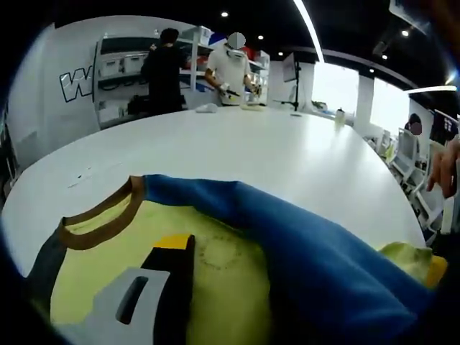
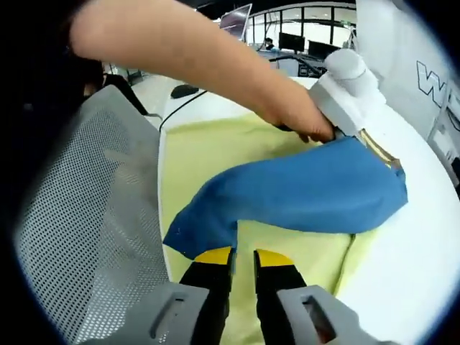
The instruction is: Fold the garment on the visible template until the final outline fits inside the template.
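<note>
A yellow garment (image 1: 223, 287) with a brown collar (image 1: 100, 223) lies flat on the white table (image 1: 287, 151). Its blue sleeve (image 2: 309, 190) is folded across the body, its end near the collar. My left gripper (image 1: 230, 248) stands over the chest; one yellow-tipped finger (image 1: 172, 244) shows and the blue sleeve (image 1: 316, 266) drapes over the other. The shown jaw stands well off the middle. In the right gripper view a hand (image 2: 302, 118) holds that gripper's white body (image 2: 348, 83) at the sleeve end. My right gripper (image 2: 243, 257) hovers over the yellow cloth beside the sleeve's lower edge, its jaws close together with nothing between them.
A grey mesh chair back (image 2: 93, 215) stands at the table's near edge, left in the right gripper view. Two people (image 1: 194, 68) stand by shelves beyond the table's far side. Bare white tabletop stretches past the collar.
</note>
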Demonstrator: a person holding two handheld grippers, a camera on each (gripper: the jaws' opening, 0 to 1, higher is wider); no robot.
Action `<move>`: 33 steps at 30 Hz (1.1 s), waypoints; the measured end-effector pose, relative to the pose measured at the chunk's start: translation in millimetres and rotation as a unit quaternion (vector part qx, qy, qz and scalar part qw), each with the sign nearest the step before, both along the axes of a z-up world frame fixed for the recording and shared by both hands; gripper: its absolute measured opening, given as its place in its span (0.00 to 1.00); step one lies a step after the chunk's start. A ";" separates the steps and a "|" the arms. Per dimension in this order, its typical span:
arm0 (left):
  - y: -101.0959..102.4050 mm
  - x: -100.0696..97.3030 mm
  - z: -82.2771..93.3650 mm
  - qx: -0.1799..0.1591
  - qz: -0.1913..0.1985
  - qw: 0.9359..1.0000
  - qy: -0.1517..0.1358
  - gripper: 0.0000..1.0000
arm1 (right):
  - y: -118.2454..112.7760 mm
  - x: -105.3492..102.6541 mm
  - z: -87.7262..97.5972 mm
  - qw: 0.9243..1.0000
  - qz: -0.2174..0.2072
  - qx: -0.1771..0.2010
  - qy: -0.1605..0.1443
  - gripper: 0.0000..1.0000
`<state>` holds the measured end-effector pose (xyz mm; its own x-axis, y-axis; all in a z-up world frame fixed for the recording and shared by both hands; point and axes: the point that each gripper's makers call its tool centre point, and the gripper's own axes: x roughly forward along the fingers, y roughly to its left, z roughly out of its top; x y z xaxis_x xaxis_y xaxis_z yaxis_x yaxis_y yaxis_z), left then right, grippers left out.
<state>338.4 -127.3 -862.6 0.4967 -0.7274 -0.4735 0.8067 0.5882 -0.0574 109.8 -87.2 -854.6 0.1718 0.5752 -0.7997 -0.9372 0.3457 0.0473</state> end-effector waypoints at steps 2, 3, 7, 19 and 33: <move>-0.1 0.0 0.1 0.000 0.000 1.000 0.000 0.36 | 2.5 -4.8 -2.2 1.000 0.006 0.002 0.006 0.09; -0.1 0.2 0.0 0.000 0.000 1.000 0.000 0.36 | 3.4 -6.2 -2.9 1.000 0.009 0.002 0.006 0.09; -0.1 -0.3 -0.1 -0.001 0.001 1.000 0.000 0.36 | 3.6 -9.7 -8.7 1.000 0.020 -0.009 0.005 0.09; -0.2 0.0 -0.1 -0.002 0.001 1.000 -0.001 0.36 | 8.3 -22.8 -15.1 0.995 0.088 -0.039 -0.020 0.00; 0.0 0.4 0.0 -0.003 0.000 1.000 -0.002 0.36 | -22.9 7.6 19.7 0.996 0.001 -0.038 -0.078 0.00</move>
<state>338.8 -127.3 -862.6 0.4986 -0.7300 -0.4675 0.8067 0.5882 -0.0581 117.4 -110.1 -834.9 0.2955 0.5153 -0.8045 -0.9319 0.3408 -0.1240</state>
